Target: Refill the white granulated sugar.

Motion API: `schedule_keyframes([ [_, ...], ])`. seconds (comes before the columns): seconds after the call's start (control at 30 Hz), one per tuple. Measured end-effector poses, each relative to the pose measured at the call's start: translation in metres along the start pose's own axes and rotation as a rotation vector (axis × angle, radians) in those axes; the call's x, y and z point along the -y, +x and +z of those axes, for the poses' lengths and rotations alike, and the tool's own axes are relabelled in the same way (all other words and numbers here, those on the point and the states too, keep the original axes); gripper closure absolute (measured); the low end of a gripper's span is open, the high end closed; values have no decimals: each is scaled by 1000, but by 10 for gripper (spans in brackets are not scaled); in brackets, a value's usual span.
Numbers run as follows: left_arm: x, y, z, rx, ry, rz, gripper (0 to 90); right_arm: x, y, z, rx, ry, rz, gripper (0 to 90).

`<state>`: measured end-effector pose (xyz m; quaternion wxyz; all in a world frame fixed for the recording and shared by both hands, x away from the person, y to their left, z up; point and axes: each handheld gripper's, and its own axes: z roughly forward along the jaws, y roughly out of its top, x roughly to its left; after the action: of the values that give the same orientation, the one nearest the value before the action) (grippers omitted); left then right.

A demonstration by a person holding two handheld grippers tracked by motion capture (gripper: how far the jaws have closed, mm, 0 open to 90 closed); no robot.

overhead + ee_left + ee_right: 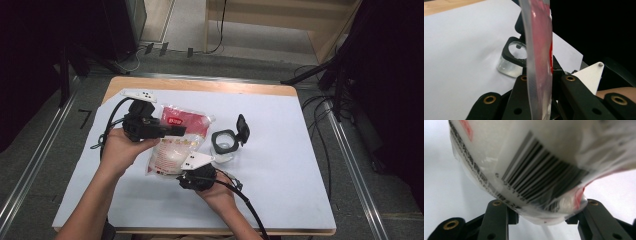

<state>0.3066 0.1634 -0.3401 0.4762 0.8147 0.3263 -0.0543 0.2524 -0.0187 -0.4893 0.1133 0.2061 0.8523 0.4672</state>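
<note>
The bag [177, 145], a clear pouch with a red top and white grains inside, is the landmark here. It lies near the middle of the white sheet [280, 165] that covers the table [200, 84], tilted up between the two grippers.

Left of the bag, a hand [120, 150] holds the left gripper [177, 131], which reaches in from the side across the bag's upper half. In the left gripper view the bag's thin sealed edge [539, 62] stands upright between the two black jaws, which are closed onto it from both sides, so this claw is clamped on the bag.

At the bag's lower end sits the right gripper [192, 167], held by the other hand [217, 192], with its grey plate [197, 160] touching the bag's bottom corner. In the right gripper view the jaws stand apart at either side of the bag's bulging base, where a barcode [541, 182] shows; the bag [524, 157] rests between and above them. Whether the jaws press on it I cannot tell.

Right of the bag, just beside it, stands a clear jar [223, 145] with a black collar and a black lid [243, 129] flipped open. In the left gripper view the jar [512, 61] sits behind the bag's edge.
</note>
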Motion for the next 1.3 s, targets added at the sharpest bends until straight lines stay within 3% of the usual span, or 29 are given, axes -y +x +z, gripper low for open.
schedule_keyframes([
  [0.1,0,1,8,-14,16,37,857,0,-1,-3,-66,-25,45,586],
  [0.17,1,2,9,-7,15,41,850,-1,-1,-4,-96,-37,65,590],
  [0.3,3,6,10,42,13,69,832,0,-1,-6,-134,-49,86,605],
  [0.43,7,10,13,86,-20,126,821,-1,-1,-8,-156,-57,93,614],
  [0.6,12,18,17,114,-85,115,813,-1,-1,-8,-182,-57,103,624],
  [0.8,15,23,23,95,-111,55,800,-1,-1,-7,-178,-48,118,619],
  [0.9,17,27,29,90,-92,-11,811,-1,1,-7,-146,-30,98,604],
  [0.93,17,28,30,92,-84,-18,819,-2,4,-6,-129,-18,67,602],
  [1.03,16,26,34,60,-54,-37,832,-2,7,-4,-104,-2,55,600],
  [1.07,15,26,35,71,-43,-47,833,-1,8,-3,-97,4,50,600],
  [1.17,14,26,36,84,-35,-82,833,-1,10,-1,-100,5,53,584],
  [1.3,13,23,38,76,-26,-89,831,-2,10,0,-91,2,60,567],
])
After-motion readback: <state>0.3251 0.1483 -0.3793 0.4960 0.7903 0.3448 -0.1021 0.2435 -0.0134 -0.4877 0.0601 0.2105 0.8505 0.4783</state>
